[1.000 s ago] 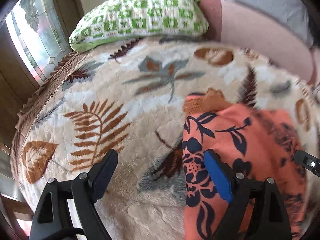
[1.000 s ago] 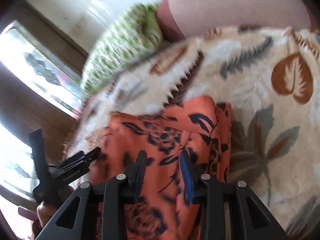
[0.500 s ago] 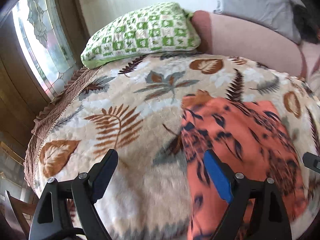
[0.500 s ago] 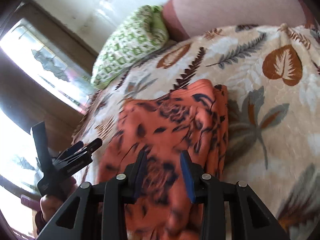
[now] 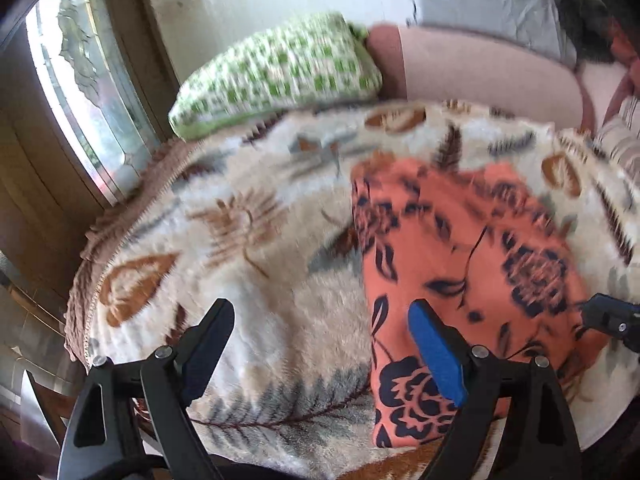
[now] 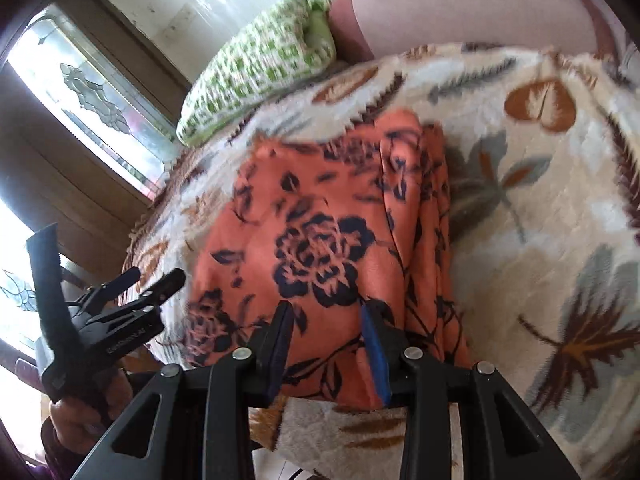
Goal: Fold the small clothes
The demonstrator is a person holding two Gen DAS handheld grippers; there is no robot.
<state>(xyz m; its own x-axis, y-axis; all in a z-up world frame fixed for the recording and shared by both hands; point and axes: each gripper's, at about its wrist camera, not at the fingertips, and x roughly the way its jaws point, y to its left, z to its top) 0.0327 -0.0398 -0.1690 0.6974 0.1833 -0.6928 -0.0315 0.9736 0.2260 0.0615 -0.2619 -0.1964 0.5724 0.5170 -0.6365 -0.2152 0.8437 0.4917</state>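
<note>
An orange garment with a dark floral print (image 5: 460, 260) (image 6: 320, 240) lies folded flat on a cream leaf-patterned blanket (image 5: 260, 280) (image 6: 540, 220). My left gripper (image 5: 320, 312) hovers open wide over the blanket, and its blue-padded right finger (image 5: 436, 352) hangs above the garment's left edge. My right gripper (image 6: 326, 310) hangs over the garment's near edge. Its jaws stand narrowly apart and grip nothing. The right wrist view also shows the left gripper (image 6: 132, 300) at the left, held by a hand (image 6: 76, 420). The right gripper's tip (image 5: 612, 316) shows at the right edge of the left wrist view.
A green and white checked pillow (image 5: 280, 72) (image 6: 260, 64) lies at the far end of the bed against a pink padded headboard (image 5: 480, 72). A window (image 5: 80, 80) runs along the left. The blanket's brown fringe (image 5: 120, 220) marks the bed's left edge. Striped fabric (image 5: 624, 144) shows at the far right.
Both grippers have drawn back from the garment, so more of it and the bed shows. The garment lies still and the jaws look unchanged.
</note>
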